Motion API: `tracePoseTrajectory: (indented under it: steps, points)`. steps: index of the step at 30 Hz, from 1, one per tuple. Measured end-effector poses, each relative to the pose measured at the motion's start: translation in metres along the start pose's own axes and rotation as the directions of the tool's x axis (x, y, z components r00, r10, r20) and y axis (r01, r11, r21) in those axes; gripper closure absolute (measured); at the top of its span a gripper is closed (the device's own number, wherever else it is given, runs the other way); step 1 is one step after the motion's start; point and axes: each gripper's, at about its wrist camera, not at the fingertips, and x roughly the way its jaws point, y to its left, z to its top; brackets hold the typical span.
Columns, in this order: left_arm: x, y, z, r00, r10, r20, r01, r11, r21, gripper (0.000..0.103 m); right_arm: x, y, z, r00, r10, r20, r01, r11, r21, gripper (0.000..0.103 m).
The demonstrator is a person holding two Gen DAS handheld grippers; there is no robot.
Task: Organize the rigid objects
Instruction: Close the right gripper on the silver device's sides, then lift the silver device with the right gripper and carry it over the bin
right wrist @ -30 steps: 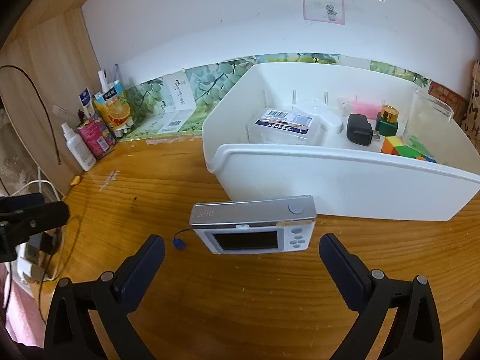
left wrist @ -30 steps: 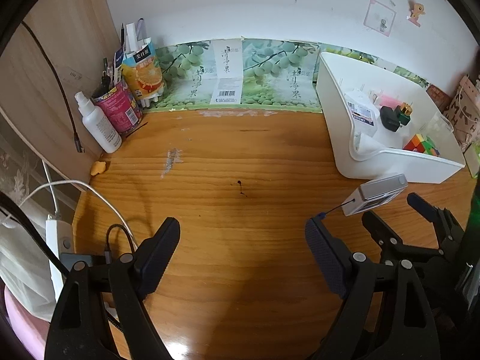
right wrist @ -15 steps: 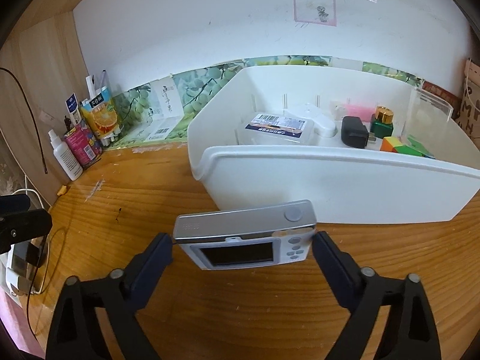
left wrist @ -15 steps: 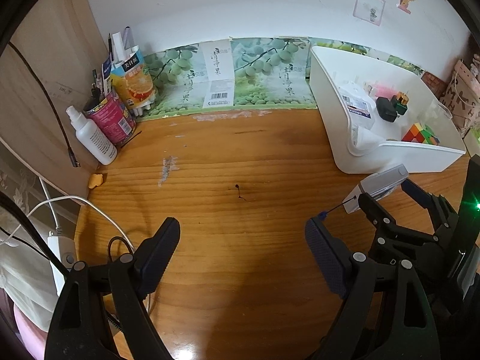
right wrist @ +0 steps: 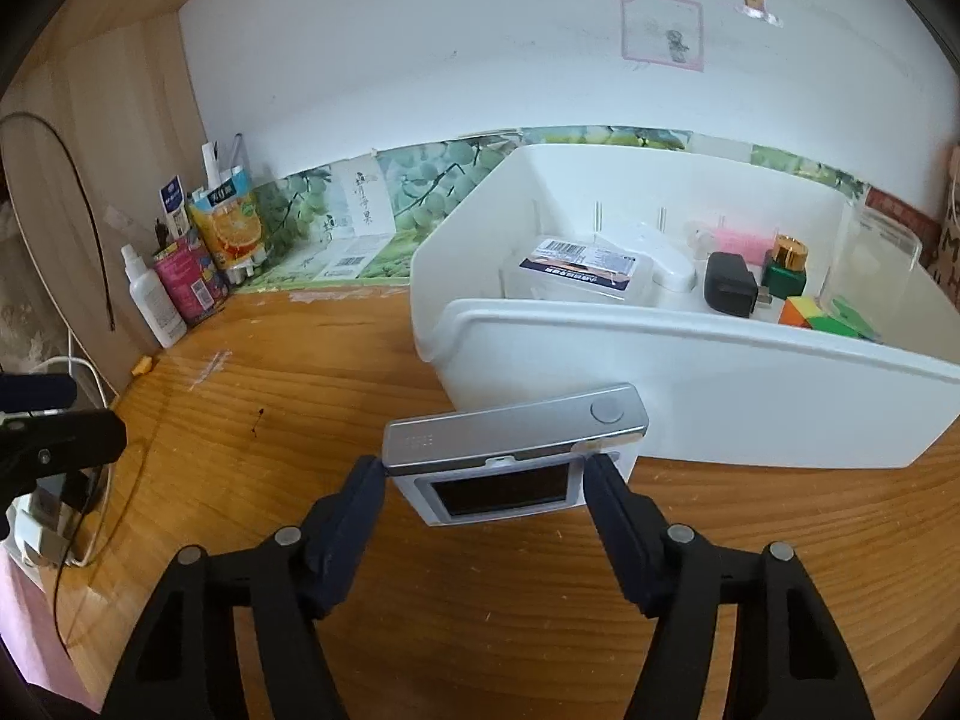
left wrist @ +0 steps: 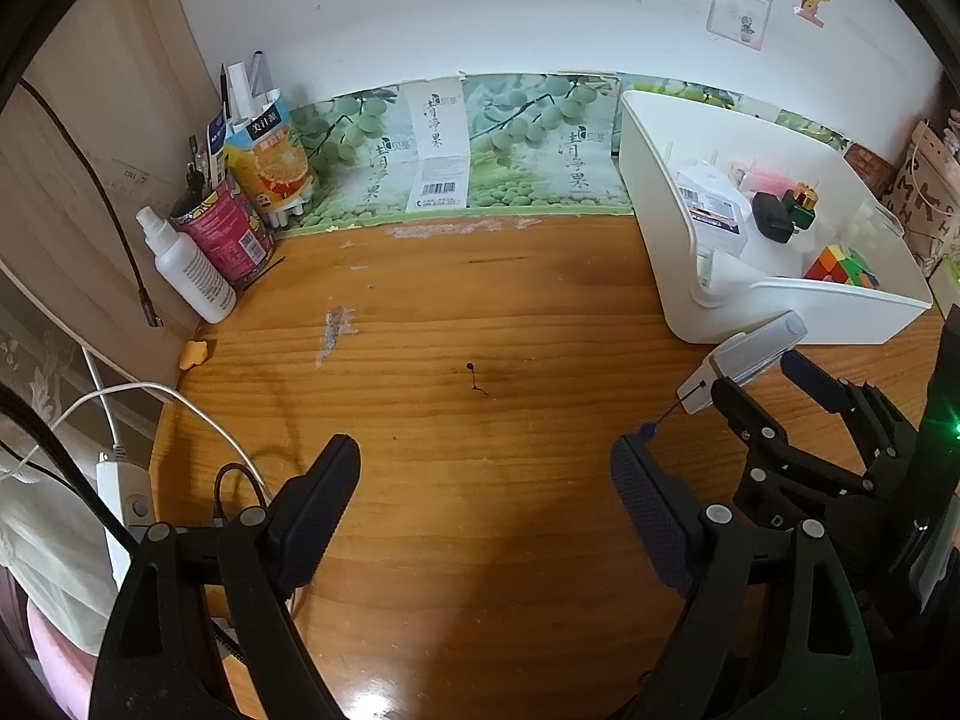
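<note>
A silver digital camera [right wrist: 510, 450] stands on its edge on the wooden desk [right wrist: 540, 630], just in front of a white plastic bin [right wrist: 690, 408]. My right gripper [right wrist: 486, 474] is shut on the camera, one finger on each short end. The same camera [left wrist: 744, 357] and right gripper [left wrist: 756, 384] show at the right of the left wrist view, beside the bin [left wrist: 660, 240]. My left gripper [left wrist: 486, 480] is open and empty over the desk [left wrist: 480, 330], left of the camera. The bin holds a colourful cube [right wrist: 816, 315], a black charger [right wrist: 729, 285] and white boxes.
At the back left stand a white spray bottle [left wrist: 189, 267], a pink can with pens [left wrist: 231, 237] and an orange juice carton [left wrist: 270, 162]. White cables and a power strip [left wrist: 117, 480] lie at the desk's left edge. A clear container [right wrist: 873, 258] stands in the bin.
My right gripper has closed from wide open onto the camera's two ends. The camera now tilts slightly and sits closer to the bin. The left gripper stays open.
</note>
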Motion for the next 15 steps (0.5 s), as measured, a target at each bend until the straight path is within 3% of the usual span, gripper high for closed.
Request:
tracePoseTrajectory:
  steps: [5,8,11,15]
  points:
    - [-0.004,-0.004,0.000,1.000,-0.009,0.009,0.009,1.000,0.008,0.015,-0.005,-0.004,0.000,1.000,-0.007,0.013,0.007,1.000,0.002,0.038]
    - [-0.004,-0.006,0.001,1.000,-0.014,0.010,0.014,1.000,0.012,0.016,-0.007,-0.008,0.001,1.000,-0.024,0.014,0.024,0.999,0.021,0.017]
    - [-0.004,-0.008,0.002,1.000,-0.019,0.012,0.019,1.000,0.019,0.016,-0.005,-0.012,0.001,0.999,-0.042,0.005,0.042,0.999,0.031,0.017]
    - [-0.003,-0.011,0.005,1.000,-0.027,0.012,0.027,0.999,0.034,0.016,-0.002,-0.014,-0.001,0.998,-0.067,0.007,0.066,0.997,0.031,0.000]
